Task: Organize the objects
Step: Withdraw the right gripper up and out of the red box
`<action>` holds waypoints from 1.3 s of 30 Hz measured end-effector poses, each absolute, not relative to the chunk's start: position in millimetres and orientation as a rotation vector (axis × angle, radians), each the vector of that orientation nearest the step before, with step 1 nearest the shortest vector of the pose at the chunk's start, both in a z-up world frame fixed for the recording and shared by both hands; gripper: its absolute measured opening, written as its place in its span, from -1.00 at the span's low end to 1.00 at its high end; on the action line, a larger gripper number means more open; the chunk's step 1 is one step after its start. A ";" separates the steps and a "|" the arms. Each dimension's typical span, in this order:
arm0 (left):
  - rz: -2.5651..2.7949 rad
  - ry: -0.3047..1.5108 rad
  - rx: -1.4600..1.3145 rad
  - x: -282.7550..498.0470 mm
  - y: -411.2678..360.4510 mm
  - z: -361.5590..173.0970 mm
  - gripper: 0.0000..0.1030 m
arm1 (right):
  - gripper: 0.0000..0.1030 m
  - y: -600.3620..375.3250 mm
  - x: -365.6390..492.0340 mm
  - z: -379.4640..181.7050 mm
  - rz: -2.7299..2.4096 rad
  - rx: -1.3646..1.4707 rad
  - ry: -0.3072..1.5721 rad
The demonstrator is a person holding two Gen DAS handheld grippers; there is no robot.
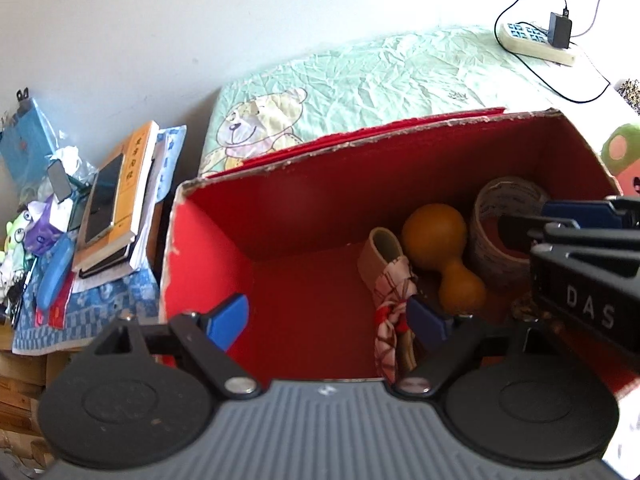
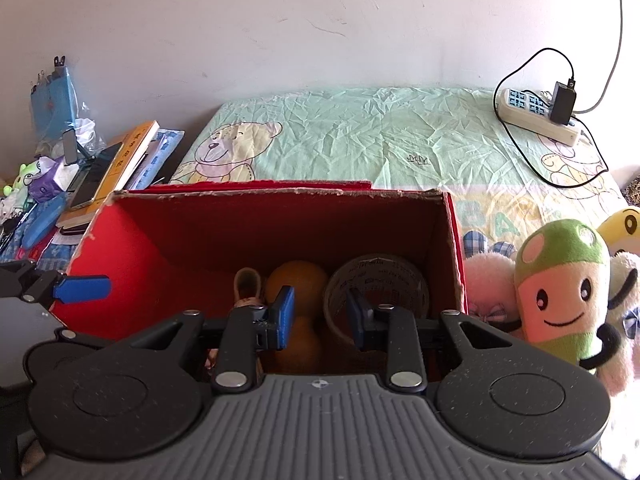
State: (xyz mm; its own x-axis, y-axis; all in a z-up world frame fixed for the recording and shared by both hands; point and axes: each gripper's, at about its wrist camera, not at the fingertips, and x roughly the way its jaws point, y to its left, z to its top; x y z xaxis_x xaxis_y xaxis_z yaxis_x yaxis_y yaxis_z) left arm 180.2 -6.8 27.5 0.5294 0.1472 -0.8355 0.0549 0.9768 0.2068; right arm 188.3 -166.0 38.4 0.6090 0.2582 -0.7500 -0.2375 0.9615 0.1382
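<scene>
The red box (image 2: 168,240) sits on the bed (image 2: 380,136), open at the top. Inside, along its far right end, lie a roll of tape (image 2: 376,280), an orange gourd (image 1: 434,232) and, just left of it, a small cloth shoe (image 1: 380,260) with checked fabric.

The right gripper (image 2: 320,312) hangs over the box's near edge with its blue pads (image 2: 285,316) partly apart. Nothing is pinched between them, and the gourd and the tape's rim show in the gap behind.

The left gripper (image 1: 332,320) stands wide over the box's empty left half, holding nothing; its right pad (image 1: 430,322) is next to the cloth shoe, though contact cannot be told.

Plush toys (image 2: 560,296) crowd beside the box's right wall, and a power strip (image 2: 536,116) lies far back on the bed.
</scene>
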 end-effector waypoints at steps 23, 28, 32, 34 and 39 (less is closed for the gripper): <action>0.004 0.951 0.197 109.0 -6.8 70.5 0.71 | -0.37 -175.1 121.4 68.8 0.291 0.061 0.805; -0.005 0.945 0.190 93.3 -5.9 77.2 0.71 | -0.32 -176.3 105.7 76.7 0.313 0.066 0.791; -0.008 0.948 0.190 82.6 -7.2 78.6 0.71 | -0.32 -176.4 95.7 79.4 0.332 0.070 0.793; -0.013 0.957 0.188 77.6 -6.9 78.2 0.71 | -0.32 -176.3 91.4 79.3 0.342 0.075 0.799; -0.017 0.980 0.183 66.6 -5.7 73.7 0.71 | -0.32 -173.3 80.9 77.3 0.369 0.072 0.822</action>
State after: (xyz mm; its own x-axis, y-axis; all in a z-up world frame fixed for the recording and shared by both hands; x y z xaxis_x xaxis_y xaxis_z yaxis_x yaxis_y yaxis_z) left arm 66.6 -5.7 73.7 0.5582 0.0685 -0.8269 0.0966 0.9844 0.1468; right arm 80.9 -173.3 77.3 0.6208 0.3487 -0.7021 -0.2935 0.9339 0.2043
